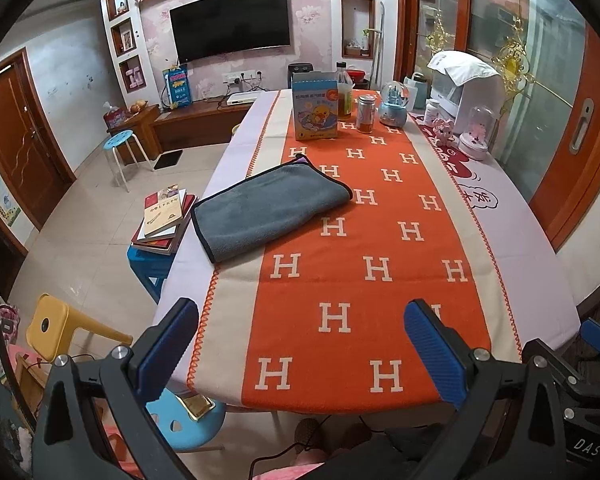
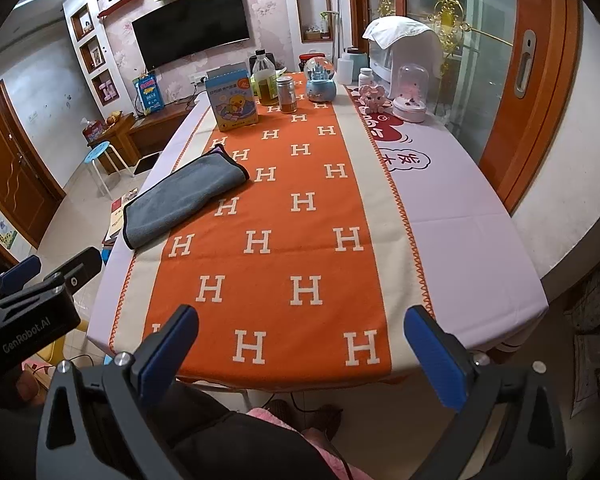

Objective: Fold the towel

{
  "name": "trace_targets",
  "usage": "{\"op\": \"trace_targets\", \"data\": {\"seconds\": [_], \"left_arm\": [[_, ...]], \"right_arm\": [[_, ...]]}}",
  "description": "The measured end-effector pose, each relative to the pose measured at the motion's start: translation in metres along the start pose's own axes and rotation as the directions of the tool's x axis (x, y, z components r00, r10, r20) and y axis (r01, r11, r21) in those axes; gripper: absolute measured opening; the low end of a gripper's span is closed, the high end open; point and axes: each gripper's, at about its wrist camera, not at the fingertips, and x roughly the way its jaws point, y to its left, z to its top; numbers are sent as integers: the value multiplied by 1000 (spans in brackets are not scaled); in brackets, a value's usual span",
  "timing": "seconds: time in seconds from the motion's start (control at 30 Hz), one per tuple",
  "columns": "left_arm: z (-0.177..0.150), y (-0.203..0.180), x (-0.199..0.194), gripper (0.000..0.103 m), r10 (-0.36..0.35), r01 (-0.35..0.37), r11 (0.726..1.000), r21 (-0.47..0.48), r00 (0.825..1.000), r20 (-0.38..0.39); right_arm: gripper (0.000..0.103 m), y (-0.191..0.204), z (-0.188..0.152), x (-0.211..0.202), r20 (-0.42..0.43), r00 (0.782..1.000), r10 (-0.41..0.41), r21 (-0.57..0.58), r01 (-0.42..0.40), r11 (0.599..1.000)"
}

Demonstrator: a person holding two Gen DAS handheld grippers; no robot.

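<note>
A grey towel (image 1: 266, 208) with a dark border lies folded over on the left side of the table, partly on the orange H-patterned runner (image 1: 352, 280). It also shows in the right wrist view (image 2: 180, 198). My left gripper (image 1: 300, 344) is open and empty, held back over the table's near edge, well short of the towel. My right gripper (image 2: 300, 348) is open and empty, also over the near edge. The left gripper's body (image 2: 32, 312) shows at the left of the right wrist view.
At the table's far end stand a blue duck box (image 1: 314, 110), a bottle (image 1: 344, 92), a jar (image 1: 366, 114), a snow globe (image 1: 394, 104), a glass dome (image 1: 476, 132) and a white appliance (image 1: 466, 80). Books on a blue stool (image 1: 164, 220) sit left of the table.
</note>
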Motion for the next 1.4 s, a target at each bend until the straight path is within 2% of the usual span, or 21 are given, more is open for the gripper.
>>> {"op": "trace_targets", "data": {"seconds": [1.4], "left_arm": [[0,-3,1,102,0,0,1000,0,1000,0]], "right_arm": [[103,6,-5,6,-23,1000,-3,-3,3,1000]]}}
